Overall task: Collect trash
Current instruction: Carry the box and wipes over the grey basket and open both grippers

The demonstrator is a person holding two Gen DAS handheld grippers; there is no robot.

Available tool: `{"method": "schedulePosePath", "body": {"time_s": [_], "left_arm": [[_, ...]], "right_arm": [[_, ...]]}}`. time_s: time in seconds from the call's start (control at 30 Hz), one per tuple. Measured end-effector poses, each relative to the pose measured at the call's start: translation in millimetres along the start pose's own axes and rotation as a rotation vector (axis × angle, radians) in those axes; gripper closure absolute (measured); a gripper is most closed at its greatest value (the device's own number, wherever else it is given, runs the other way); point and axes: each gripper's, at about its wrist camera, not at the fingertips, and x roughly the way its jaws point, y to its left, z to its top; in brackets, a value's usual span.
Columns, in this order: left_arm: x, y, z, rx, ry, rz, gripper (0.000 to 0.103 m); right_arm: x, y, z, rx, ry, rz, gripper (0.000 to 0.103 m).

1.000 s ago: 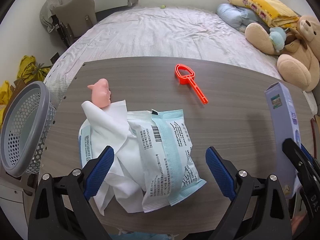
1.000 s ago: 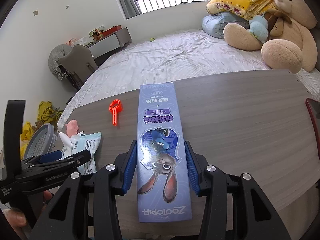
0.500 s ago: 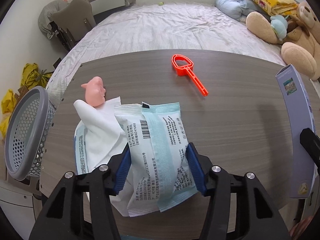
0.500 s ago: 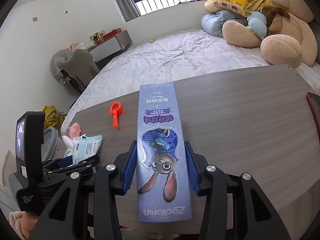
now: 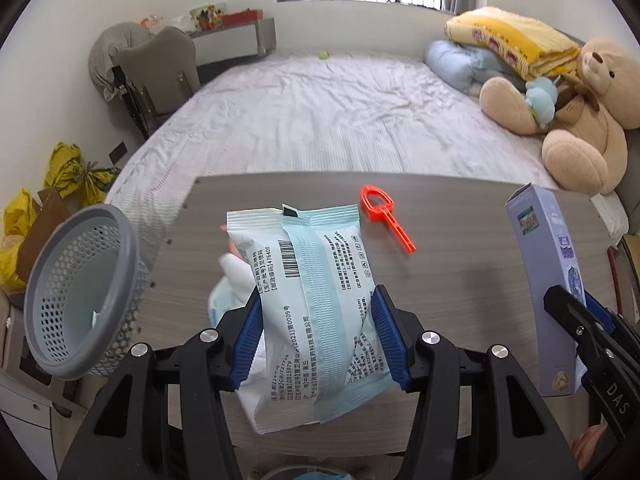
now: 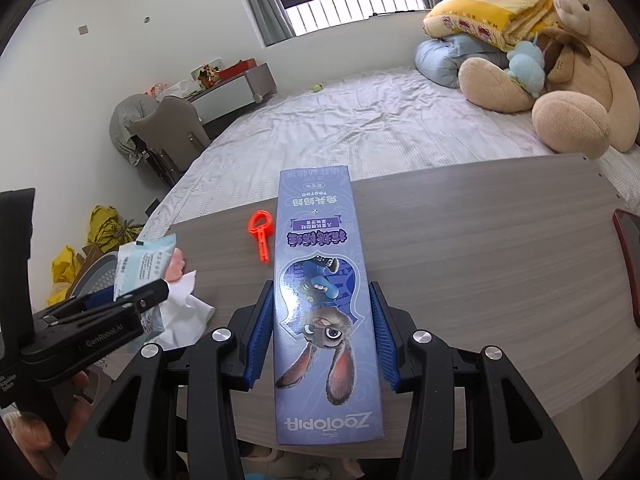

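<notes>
My left gripper [image 5: 316, 336] is shut on a pale blue and white plastic packet [image 5: 316, 300] and holds it tilted up above the wooden table [image 5: 460, 280]. The packet also shows in the right wrist view [image 6: 144, 264]. White tissue [image 6: 188, 312] and another wrapper lie on the table under it. My right gripper [image 6: 322, 336] is shut on a long purple Zootopia box [image 6: 320, 288] held above the table; it also shows in the left wrist view [image 5: 548, 280]. A grey mesh bin [image 5: 80, 292] stands off the table's left edge.
An orange plastic tool [image 5: 386, 218] lies mid-table. A pink toy [image 6: 176, 268] sits by the tissue, mostly hidden. A dark red object [image 6: 628, 256] is at the table's right edge. A bed [image 5: 340, 120] with a teddy bear [image 5: 576, 108] lies beyond.
My left gripper closed on the packet and lifted it off the tissue pile, tilting upward. My right gripper kept hold of the box and rose a little.
</notes>
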Motion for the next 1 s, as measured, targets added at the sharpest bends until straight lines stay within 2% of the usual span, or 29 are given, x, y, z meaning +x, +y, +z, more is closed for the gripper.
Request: {"method": "schedulePosePath", "body": {"time_s": [0.17, 0.47, 1.0], "left_arm": [[-10.2, 35.0, 1.1, -0.036, -0.036, 0.019, 0.051], [-17.4, 125.8, -5.5, -0.128, -0.063, 0.098, 0.051], [-19.0, 269.6, -31.7, -0.256, -0.045, 0.228, 0.051]], "right_arm": [[2.9, 35.7, 5.9, -0.053, -0.015, 0.02, 0.059], [23.2, 113.8, 16.2, -0.135, -0.013, 0.104, 0.059], [99.4, 279.8, 7.1, -0.327, 0.103, 0.285, 0.059]]}}
